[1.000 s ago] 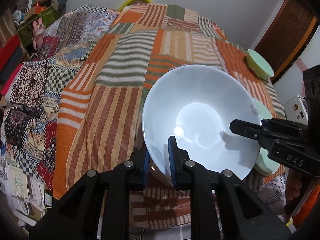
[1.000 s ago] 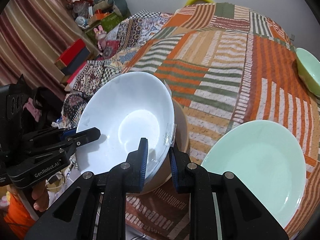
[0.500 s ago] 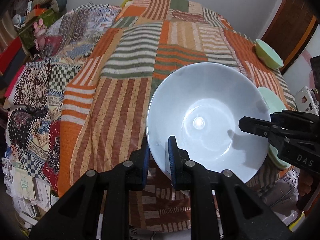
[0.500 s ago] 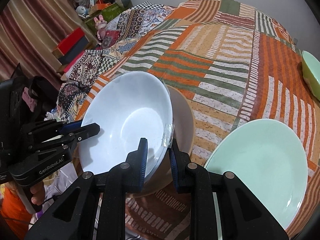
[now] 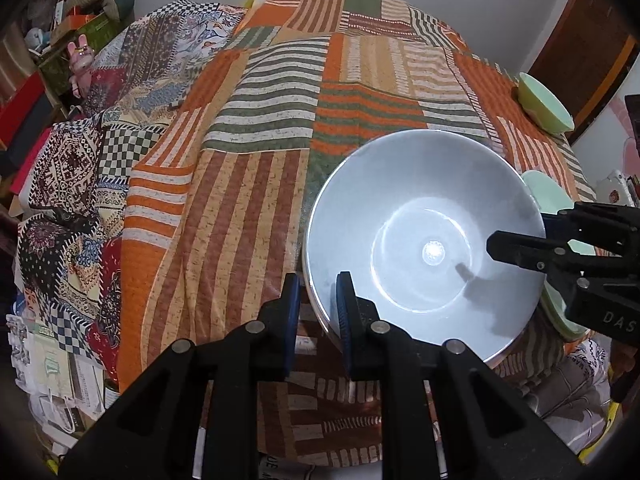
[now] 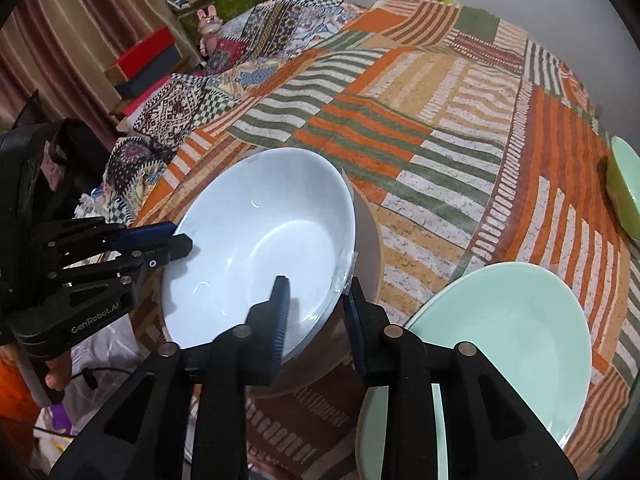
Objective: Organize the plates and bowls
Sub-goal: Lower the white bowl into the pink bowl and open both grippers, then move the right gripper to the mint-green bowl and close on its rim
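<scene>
A white bowl (image 5: 424, 236) (image 6: 260, 248) rests inside a tan bowl (image 6: 370, 248) at the near edge of the quilt-covered table. My left gripper (image 5: 318, 304) (image 6: 176, 238) has its jaws parted around the bowl's left rim. My right gripper (image 6: 316, 308) (image 5: 516, 236) has its jaws parted around the right rim. A mint green plate (image 6: 500, 332) (image 5: 548, 196) lies to the right. A small mint green bowl (image 5: 544, 104) (image 6: 624, 188) stands at the far right.
A striped patchwork cloth (image 5: 280, 128) covers the table. Boxes and toys (image 6: 200, 8) stand on the far left beyond the table. A brown door (image 5: 580, 48) is at the far right.
The white bowl has come down level into the tan bowl. Both grippers have opened their jaws off its rim.
</scene>
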Demonstrator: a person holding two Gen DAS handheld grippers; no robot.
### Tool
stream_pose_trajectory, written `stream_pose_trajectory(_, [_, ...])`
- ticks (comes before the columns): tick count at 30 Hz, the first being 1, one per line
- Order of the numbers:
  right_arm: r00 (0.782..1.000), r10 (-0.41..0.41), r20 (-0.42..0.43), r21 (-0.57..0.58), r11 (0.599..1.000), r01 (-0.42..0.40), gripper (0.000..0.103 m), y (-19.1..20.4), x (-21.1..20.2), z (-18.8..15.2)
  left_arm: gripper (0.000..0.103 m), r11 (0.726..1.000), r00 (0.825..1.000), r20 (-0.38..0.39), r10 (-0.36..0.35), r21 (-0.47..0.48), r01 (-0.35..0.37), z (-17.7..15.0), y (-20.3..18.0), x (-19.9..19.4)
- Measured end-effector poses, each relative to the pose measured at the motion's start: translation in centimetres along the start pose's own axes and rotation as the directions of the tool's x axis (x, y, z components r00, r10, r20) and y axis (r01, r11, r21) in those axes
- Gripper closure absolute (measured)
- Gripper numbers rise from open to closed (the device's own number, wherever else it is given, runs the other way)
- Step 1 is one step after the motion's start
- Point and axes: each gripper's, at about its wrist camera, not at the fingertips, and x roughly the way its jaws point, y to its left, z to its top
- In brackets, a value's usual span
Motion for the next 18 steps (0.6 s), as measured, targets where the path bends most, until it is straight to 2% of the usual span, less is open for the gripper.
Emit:
stream_pose_trajectory(5, [1.000, 0.006, -0.017, -0.017, 1.000, -0.006, 0.075, 0.0, -0.6, 0.2, 0.086, 1.000, 0.999, 0.026, 0.025, 0.012, -0.026, 0.7, 0.2, -1.5])
stream_pose_trajectory(8, [1.000, 0.007, 0.008, -0.032, 0.999, -0.007, 0.062, -0.2, -2.0, 0.3, 0.079, 0.999, 0.998, 0.064, 0.028, 0.019, -0.030, 1.9, -0.1, -3.4])
stream_pose_trajectory(9, [1.000, 0.002, 0.029, -0.036, 0.999, -0.001, 0.053, -0.3, -2.6, 0.2, 0.074, 0.999, 0.996, 0.083, 0.031, 0.024, -0.033, 2.3, -0.4, -4.1])
stream_pose_trajectory(10, [0.999, -0.003, 0.053, -0.041, 0.999, 0.005, 0.049, -0.5, -3.4, 0.2, 0.069, 0.999, 0.995, 0.098, 0.030, 0.027, -0.033, 2.7, -0.6, -4.6])
stream_pose_trajectory(16, [0.987, -0.027, 0.157, 0.017, 1.000, 0.025, 0.046, -3.5, -7.5, 0.0, 0.039, 0.998, 0.977, 0.212, -0.015, 0.064, 0.002, 5.1, -3.6, -8.6])
stream_pose_trajectory(18, [0.979, -0.047, 0.196, 0.054, 0.998, 0.037, 0.045, -5.1, -8.9, -0.2, 0.035, 0.997, 0.971, 0.235, -0.041, 0.077, 0.023, 5.8, -4.8, -9.5])
